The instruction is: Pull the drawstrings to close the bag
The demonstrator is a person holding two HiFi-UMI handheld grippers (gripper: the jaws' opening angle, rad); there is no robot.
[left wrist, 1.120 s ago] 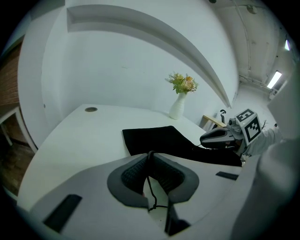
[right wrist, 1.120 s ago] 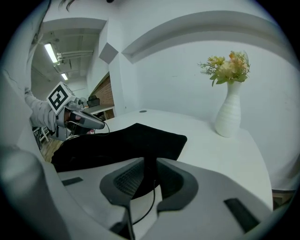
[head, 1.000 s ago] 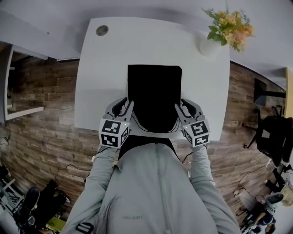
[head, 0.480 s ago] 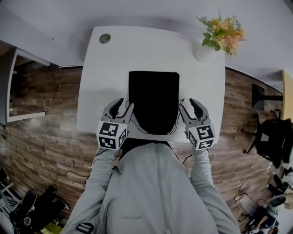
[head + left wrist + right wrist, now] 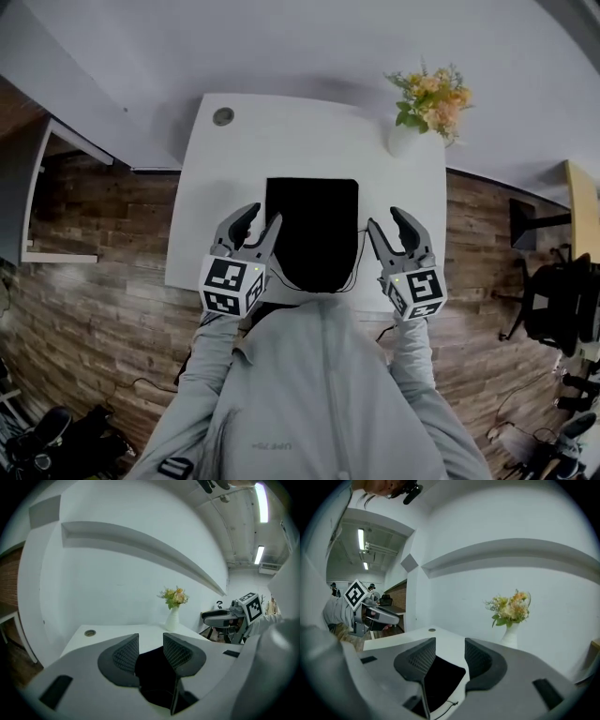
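A flat black bag (image 5: pixel 312 230) lies in the middle of the white table (image 5: pixel 211 225), its gathered end toward me. A thin black drawstring (image 5: pixel 360 265) trails off its right lower corner and shows again as a cord (image 5: pixel 449 704) in the right gripper view. My left gripper (image 5: pixel 262 217) hovers above the bag's left lower corner. My right gripper (image 5: pixel 386 219) hovers just right of the bag. Both have just been opening their jaws, and both stand open with nothing between the pads. The bag (image 5: pixel 157 672) shows below the left gripper (image 5: pixel 150 637), and below the right gripper (image 5: pixel 450 641).
A white vase of orange flowers (image 5: pixel 412 131) stands at the table's far right corner. A round cable hole (image 5: pixel 223 116) is at the far left corner. A white wall lies behind the table, a wood-plank floor to both sides, with dark chairs at the far right.
Both grippers have lifted off the bag's lower corners and risen above the table. Their jaws have opened and hold nothing. The bag lies where it was.
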